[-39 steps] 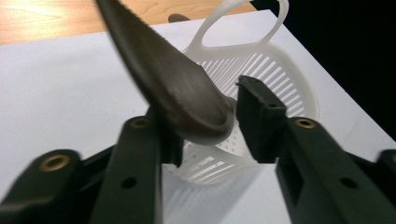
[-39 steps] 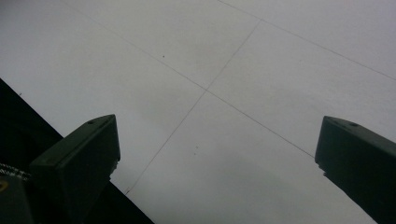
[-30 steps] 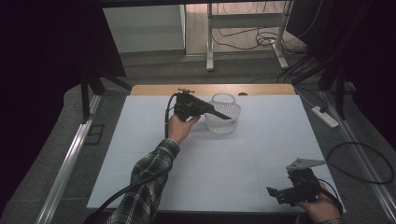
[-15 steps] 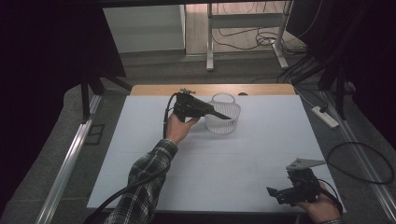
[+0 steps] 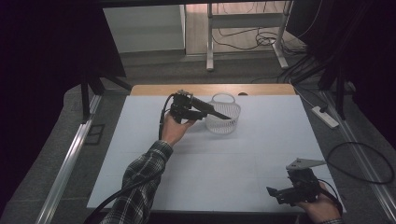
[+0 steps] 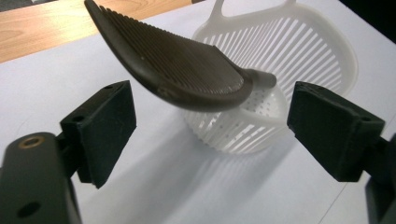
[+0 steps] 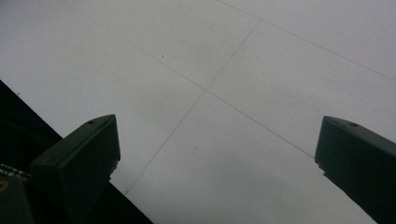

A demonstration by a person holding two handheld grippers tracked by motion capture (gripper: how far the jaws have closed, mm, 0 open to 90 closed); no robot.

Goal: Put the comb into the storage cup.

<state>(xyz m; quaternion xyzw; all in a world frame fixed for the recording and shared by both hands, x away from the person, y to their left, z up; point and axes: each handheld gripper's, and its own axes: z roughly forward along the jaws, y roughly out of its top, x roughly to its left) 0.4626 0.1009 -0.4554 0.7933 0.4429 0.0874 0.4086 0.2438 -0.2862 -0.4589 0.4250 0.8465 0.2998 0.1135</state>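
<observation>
The table (image 5: 140, 168) is the largest thing here: a flat, matte white top scored by thin straight seams, with a strip of pale wood (image 5: 154, 89) bare along its far edge. The basket serves as landmark for what follows.

The basket (image 5: 229, 122) is a small round bowl of white plastic, its wall cut into narrow upright slots, its floor pierced with small round holes, and a loop handle (image 5: 222, 95) rising from its far rim. It stands on the far half of the table, just short of the wood strip.

The dark scoop-like piece (image 6: 187, 70) is a long curved paddle of brown-black plastic, finely ribbed over its hollow face, with a smooth rounded edge. One end reaches over the basket's near rim and into the bowl; the rest slants up and away from the basket.

The left gripper (image 5: 205, 111), held in the left hand (image 5: 173, 130) just left of the basket, points at it. Its jaws have just been opening and now stand wide, the blocky matte black pads (image 6: 109, 130) clear of the paddle, which lies between and above them without touching either.

The right gripper (image 5: 275, 193) rests at the near right corner, well apart from the basket, jaws spread over bare tabletop.

No writing or label can be read anywhere.
</observation>
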